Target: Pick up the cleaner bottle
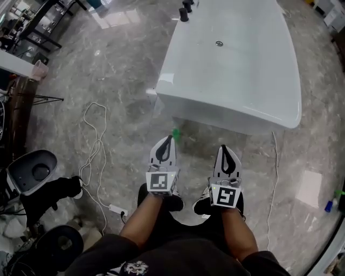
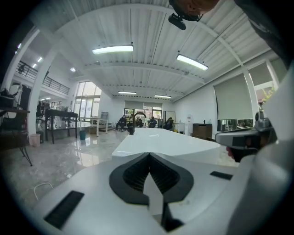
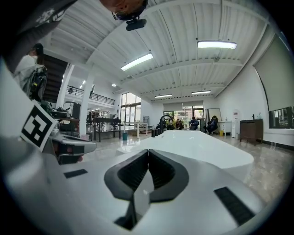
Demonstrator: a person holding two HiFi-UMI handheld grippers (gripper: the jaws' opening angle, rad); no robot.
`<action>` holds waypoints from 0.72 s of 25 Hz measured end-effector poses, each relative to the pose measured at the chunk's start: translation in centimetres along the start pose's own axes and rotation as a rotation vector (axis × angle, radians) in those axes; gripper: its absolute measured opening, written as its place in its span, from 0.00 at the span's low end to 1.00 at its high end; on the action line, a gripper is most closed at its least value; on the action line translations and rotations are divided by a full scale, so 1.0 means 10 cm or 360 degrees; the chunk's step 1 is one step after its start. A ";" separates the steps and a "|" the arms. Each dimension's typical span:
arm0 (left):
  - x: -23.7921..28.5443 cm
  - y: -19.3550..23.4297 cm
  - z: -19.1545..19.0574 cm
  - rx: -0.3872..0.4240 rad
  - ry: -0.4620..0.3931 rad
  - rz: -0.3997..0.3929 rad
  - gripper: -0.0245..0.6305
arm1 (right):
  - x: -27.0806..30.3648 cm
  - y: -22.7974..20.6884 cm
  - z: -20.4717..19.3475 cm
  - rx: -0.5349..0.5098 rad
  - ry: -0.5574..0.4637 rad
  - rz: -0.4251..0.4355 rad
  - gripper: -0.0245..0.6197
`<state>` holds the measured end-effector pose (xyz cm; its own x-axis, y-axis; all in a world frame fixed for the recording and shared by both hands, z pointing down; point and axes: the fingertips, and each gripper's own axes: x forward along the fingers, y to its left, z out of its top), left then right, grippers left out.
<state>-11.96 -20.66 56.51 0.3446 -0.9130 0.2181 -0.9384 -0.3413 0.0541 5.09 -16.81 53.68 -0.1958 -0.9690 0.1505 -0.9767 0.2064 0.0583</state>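
In the head view a small green object (image 1: pixel 175 133), too small to tell whether it is the cleaner bottle, stands on the grey floor just in front of the white bathtub (image 1: pixel 237 70). My left gripper (image 1: pixel 167 139) is held level with its tip just left of that green object, jaws shut and empty. Beside it my right gripper (image 1: pixel 226 148) is also shut and empty. Both gripper views look over the closed jaws, left gripper (image 2: pixel 148 156) and right gripper (image 3: pixel 148 151), towards the bathtub (image 2: pixel 161 142) (image 3: pixel 193 144); the green object is hidden in both.
A white cable (image 1: pixel 96 145) runs over the floor to a plug strip (image 1: pixel 116 208) at the left. A round grey-white object (image 1: pixel 32 171) and black gear sit at lower left. Black taps (image 1: pixel 184 13) stand at the tub's far end. Small bottles (image 1: pixel 330 204) stand at the right edge.
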 end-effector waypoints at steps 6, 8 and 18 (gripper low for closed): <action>0.44 0.26 -1.07 -0.0013 -0.0063 0.0055 0.05 | 0.41 0.14 -1.20 -0.0036 -0.0021 0.0024 0.06; 0.51 0.33 -1.50 -0.0036 -0.0067 0.0063 0.05 | 0.49 0.20 -1.58 -0.0050 -0.0035 0.0029 0.06; 0.76 0.49 -2.95 -0.0006 -0.0081 0.0045 0.05 | 0.65 0.24 -3.02 -0.0046 -0.0002 0.0019 0.06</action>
<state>-14.67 -22.71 87.15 0.3185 -0.9326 0.1701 -0.9479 -0.3141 0.0525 4.10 -18.51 84.57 -0.2076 -0.9666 0.1503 -0.9713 0.2219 0.0853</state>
